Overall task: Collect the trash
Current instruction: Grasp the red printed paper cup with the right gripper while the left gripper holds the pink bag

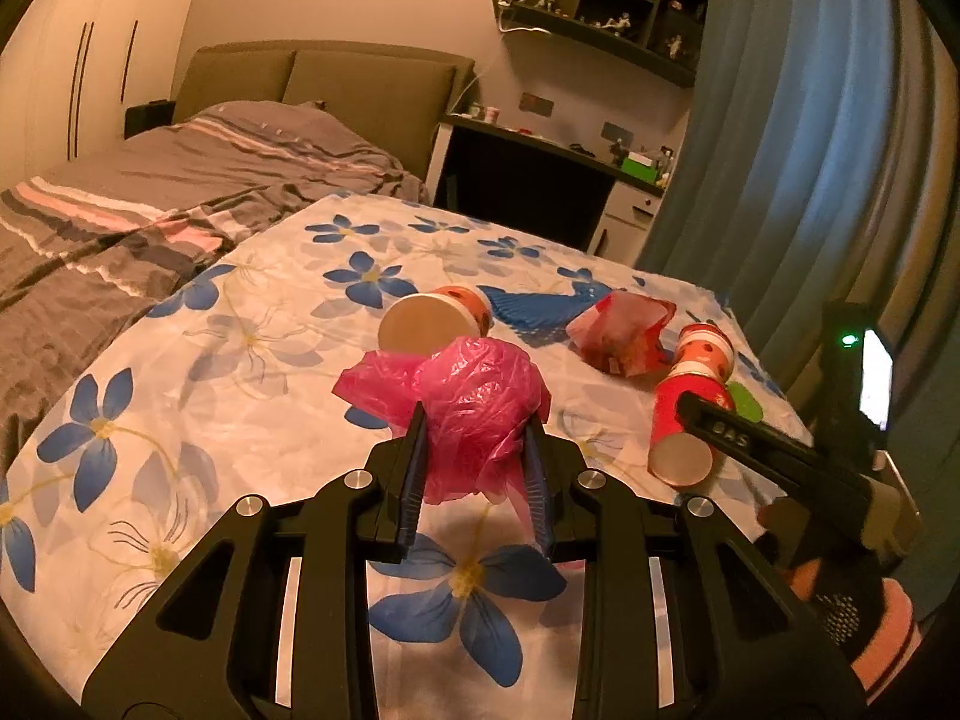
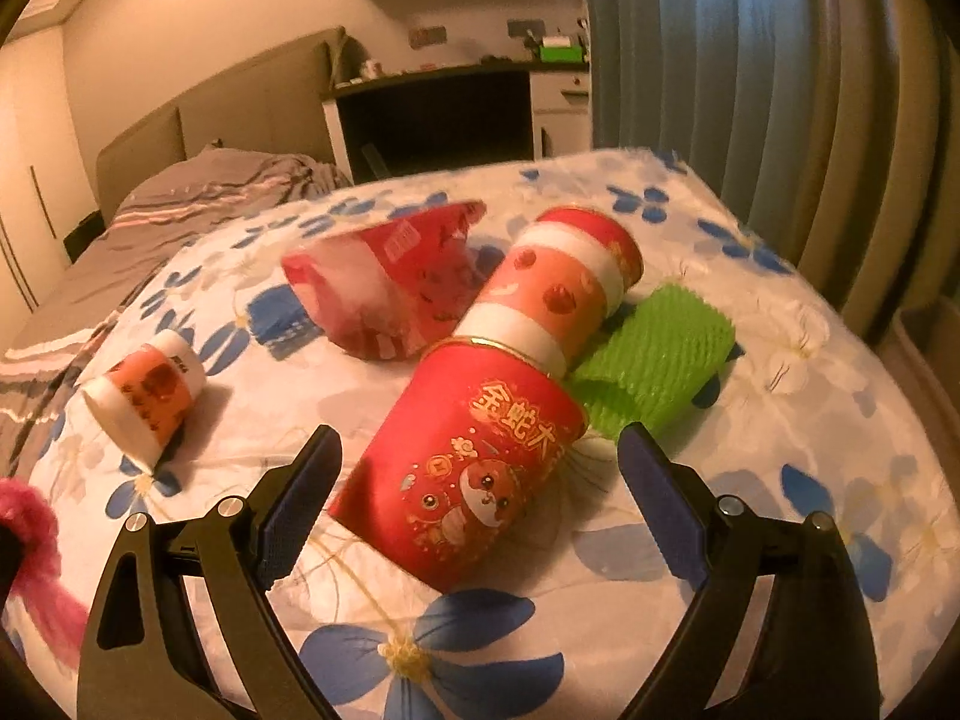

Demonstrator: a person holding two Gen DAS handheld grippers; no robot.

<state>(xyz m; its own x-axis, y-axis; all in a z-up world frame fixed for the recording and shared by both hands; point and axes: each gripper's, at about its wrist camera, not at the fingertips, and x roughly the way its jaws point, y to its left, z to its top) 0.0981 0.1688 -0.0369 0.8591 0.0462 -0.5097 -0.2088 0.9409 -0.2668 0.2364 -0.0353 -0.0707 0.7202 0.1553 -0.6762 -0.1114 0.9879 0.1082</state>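
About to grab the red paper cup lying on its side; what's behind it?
A white-and-orange striped paper cup is nested into the red paper cup. A green foam net sleeve lies beside them, partly tucked beneath. How far it extends underneath is covered.

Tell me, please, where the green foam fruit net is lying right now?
In the right wrist view, the green foam net lies right of centre, beside the two nested cups.
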